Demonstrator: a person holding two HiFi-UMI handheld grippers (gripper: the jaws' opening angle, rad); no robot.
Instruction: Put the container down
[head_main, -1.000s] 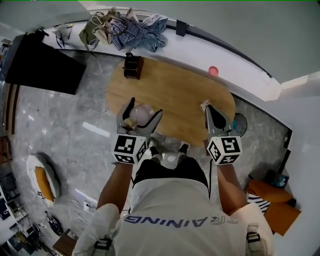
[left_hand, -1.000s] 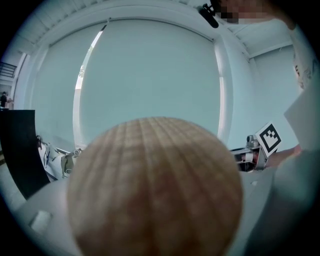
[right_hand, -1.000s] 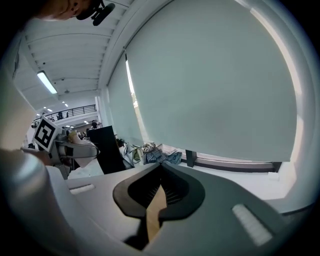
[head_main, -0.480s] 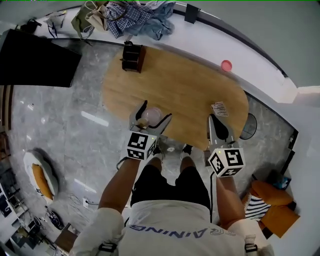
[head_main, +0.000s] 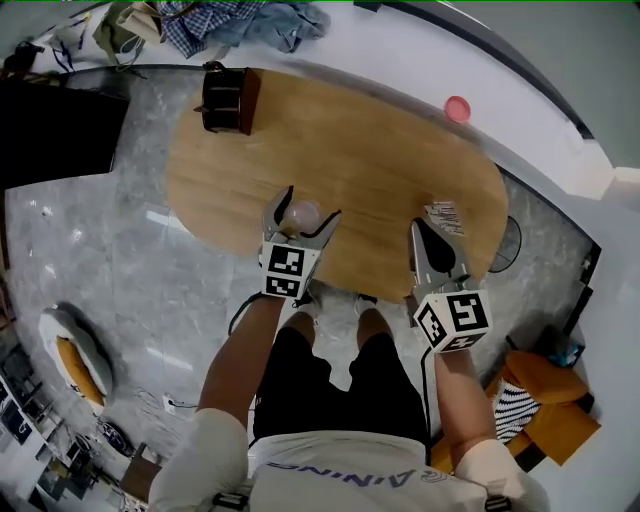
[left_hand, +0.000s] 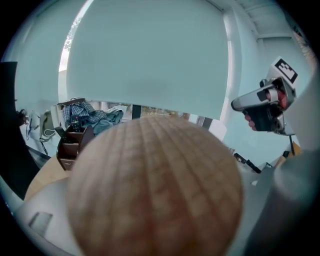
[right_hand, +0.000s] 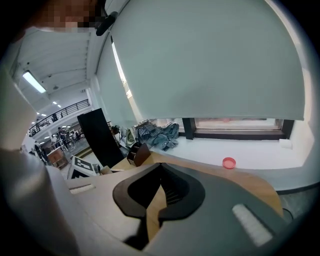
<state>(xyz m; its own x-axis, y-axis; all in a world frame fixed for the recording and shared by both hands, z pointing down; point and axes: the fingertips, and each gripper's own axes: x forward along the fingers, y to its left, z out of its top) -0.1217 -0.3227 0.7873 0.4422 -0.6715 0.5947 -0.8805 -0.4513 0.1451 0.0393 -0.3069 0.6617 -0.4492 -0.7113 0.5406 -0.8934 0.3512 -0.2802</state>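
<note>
My left gripper (head_main: 301, 214) is shut on the container (head_main: 303, 214), a pale round jar with a wooden lid. In the left gripper view that wooden lid (left_hand: 155, 190) fills most of the picture between the grey jaws. The container hangs over the near edge of the oval wooden table (head_main: 380, 160); whether it touches the top I cannot tell. My right gripper (head_main: 428, 240) is over the table's near right edge, shut with nothing in it. In the right gripper view its tips (right_hand: 160, 167) meet.
A dark brown organiser box (head_main: 228, 98) stands at the table's far left end. A small printed packet (head_main: 443, 216) lies just ahead of the right gripper. A pink disc (head_main: 457, 108) and a heap of clothes (head_main: 235, 20) lie on the white sill behind. A black panel (head_main: 50, 130) stands left.
Both grippers have come down towards the table top, the left one further and with the container still in it. The right jaws stay shut.
</note>
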